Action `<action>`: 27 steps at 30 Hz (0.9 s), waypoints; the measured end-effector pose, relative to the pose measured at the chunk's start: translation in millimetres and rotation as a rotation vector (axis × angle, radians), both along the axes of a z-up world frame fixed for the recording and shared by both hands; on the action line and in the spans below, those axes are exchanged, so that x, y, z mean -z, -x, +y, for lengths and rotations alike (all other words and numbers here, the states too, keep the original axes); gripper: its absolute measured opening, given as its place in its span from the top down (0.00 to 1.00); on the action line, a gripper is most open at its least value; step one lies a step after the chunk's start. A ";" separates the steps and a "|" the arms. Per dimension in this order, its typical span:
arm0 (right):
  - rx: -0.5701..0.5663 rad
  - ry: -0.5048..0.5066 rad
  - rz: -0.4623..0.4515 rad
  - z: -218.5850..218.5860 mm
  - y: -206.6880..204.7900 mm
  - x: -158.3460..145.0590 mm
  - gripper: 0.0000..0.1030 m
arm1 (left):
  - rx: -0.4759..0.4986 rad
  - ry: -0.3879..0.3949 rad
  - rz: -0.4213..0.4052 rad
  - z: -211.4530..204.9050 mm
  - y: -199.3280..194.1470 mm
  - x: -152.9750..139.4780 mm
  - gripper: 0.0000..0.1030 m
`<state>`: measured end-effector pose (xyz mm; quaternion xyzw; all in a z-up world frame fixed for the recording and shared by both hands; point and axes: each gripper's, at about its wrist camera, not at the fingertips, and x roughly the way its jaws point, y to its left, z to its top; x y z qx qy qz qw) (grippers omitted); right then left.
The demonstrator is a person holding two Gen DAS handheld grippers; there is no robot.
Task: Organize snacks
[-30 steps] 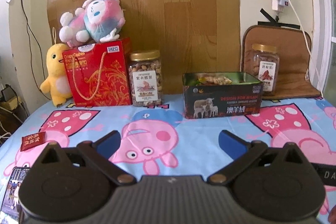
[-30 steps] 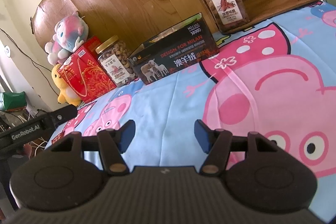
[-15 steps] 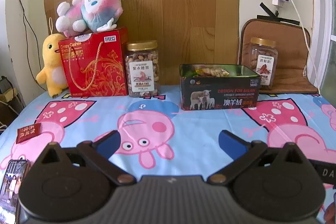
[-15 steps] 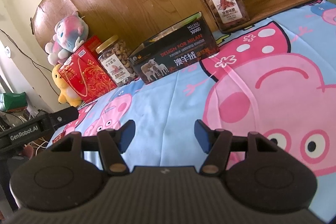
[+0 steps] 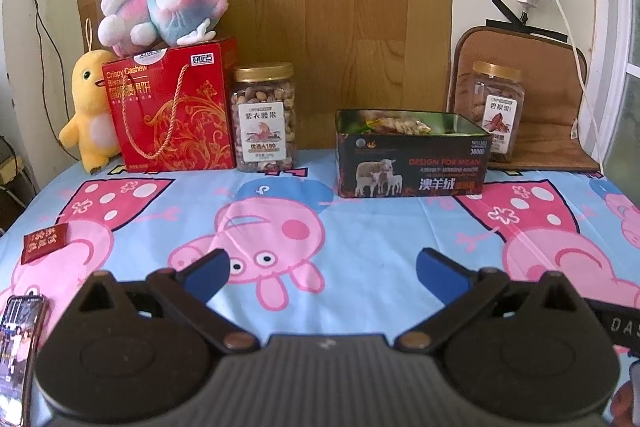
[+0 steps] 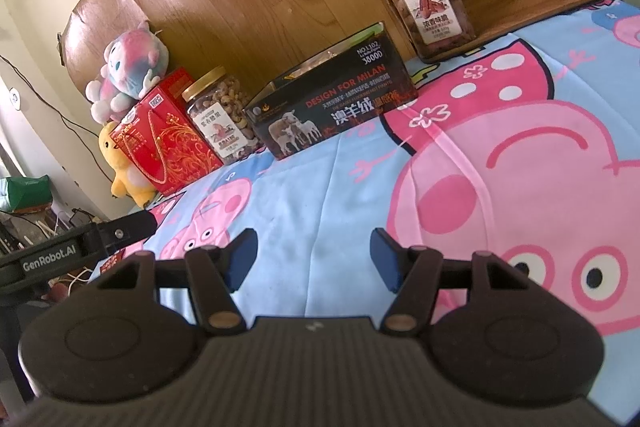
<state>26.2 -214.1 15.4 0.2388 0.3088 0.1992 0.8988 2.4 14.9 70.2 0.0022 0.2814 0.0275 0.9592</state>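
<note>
A black tin box (image 5: 412, 163) with snacks inside stands open at the back of the table; it also shows in the right wrist view (image 6: 336, 107). A small dark red snack packet (image 5: 43, 242) lies at the near left. My left gripper (image 5: 322, 269) is open and empty, low over the cloth, well in front of the tin. My right gripper (image 6: 314, 261) is open and empty, over the cloth to the right. The left gripper's body (image 6: 76, 247) shows at the left of the right wrist view.
A red gift box (image 5: 172, 111) with a plush toy (image 5: 164, 7) on it, a yellow plush duck (image 5: 88, 115), a nut jar (image 5: 265, 117) and a second jar (image 5: 496, 111) on a brown mat line the back. A phone (image 5: 18, 347) lies at the near left edge.
The left gripper has risen and tilted, so the back row sits lower in its view. The right gripper has barely moved. Both stay open.
</note>
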 end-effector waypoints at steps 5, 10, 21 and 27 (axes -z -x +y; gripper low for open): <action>0.000 0.000 0.000 0.2 0.4 -0.1 0.37 | 0.005 0.004 0.003 0.0 0.1 -0.6 0.00; 0.000 0.000 0.001 0.0 0.3 -0.2 0.37 | 0.009 0.005 0.006 -0.5 0.6 -0.3 0.00; 0.000 0.001 0.001 0.0 0.4 -0.1 0.37 | 0.006 0.001 0.000 -1.6 1.4 -1.0 0.00; 0.001 0.001 0.002 0.2 0.4 -0.6 0.37 | -0.027 -0.039 -0.025 -0.8 2.2 -3.1 0.00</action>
